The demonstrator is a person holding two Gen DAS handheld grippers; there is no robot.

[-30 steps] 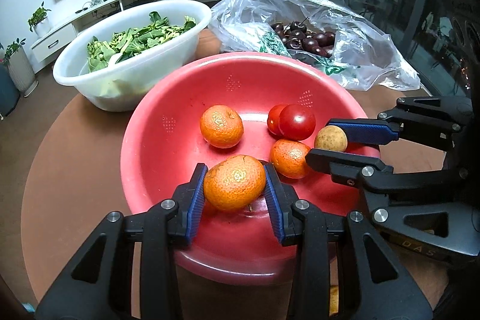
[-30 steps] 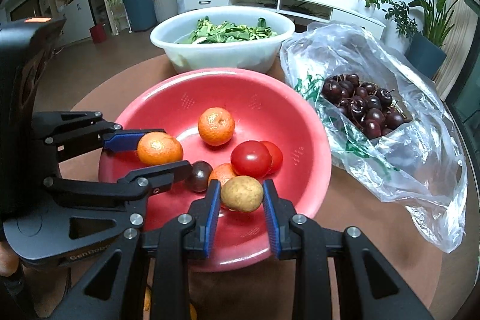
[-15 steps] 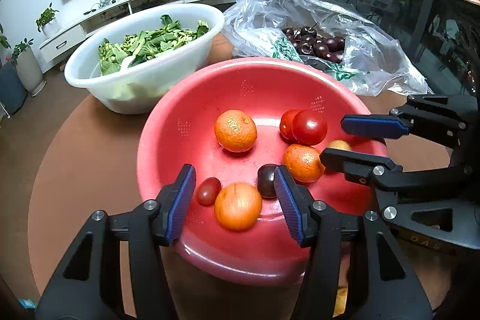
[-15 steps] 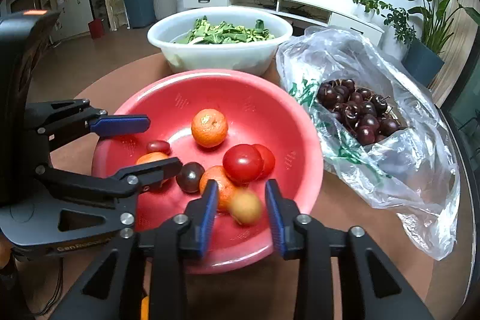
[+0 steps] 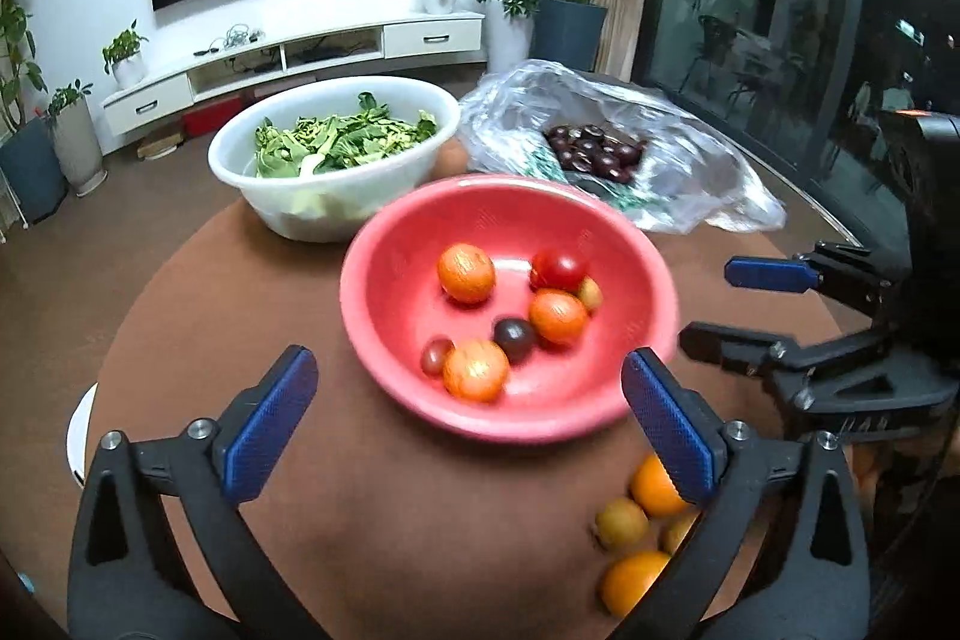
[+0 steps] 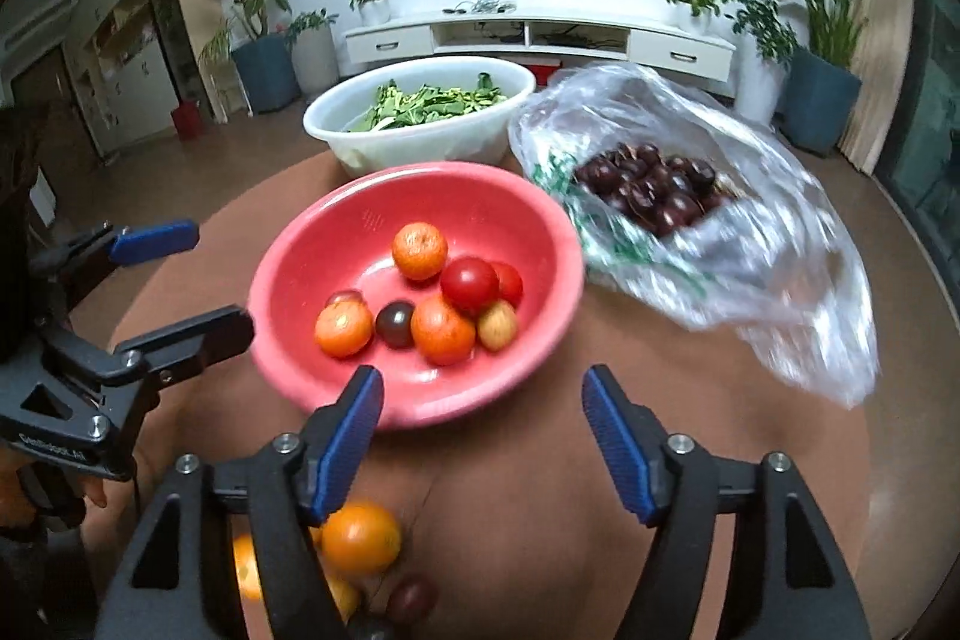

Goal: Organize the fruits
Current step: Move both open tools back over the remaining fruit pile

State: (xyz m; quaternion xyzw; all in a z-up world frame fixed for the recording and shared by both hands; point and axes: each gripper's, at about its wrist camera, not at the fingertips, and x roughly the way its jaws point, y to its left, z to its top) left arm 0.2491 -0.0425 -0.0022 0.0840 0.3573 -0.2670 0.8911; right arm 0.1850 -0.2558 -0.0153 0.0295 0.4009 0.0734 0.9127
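A red bowl point(image 5: 408, 232) point(image 6: 336, 232) on the round brown table holds several fruits: mandarins, red tomatoes and dark plums. One mandarin point(image 5: 476, 370) lies at its near side, and a small yellow-brown fruit point(image 5: 590, 293) point(image 6: 497, 325) rests beside the tomatoes. My left gripper point(image 5: 467, 361) point(image 6: 186, 280) hovers before the bowl's near rim, its jaws opening wide with nothing gripped. My right gripper point(image 6: 480, 379) point(image 5: 714, 304) is at the bowl's right, its jaws opening too, and pinches nothing. Loose oranges point(image 5: 657, 487) point(image 6: 360, 537) lie on the table under the grippers.
A white basin of green leaves point(image 5: 336, 160) point(image 6: 420, 124) stands behind the red bowl. A clear plastic bag of dark cherries point(image 5: 594, 148) point(image 6: 654, 190) lies at the back right. A white object point(image 5: 78, 436) shows at the table's left edge.
The left gripper let go of a mandarin and the right let go of the yellow-brown fruit, both into the red bowl. Both grippers pulled back and up, jaws spreading.
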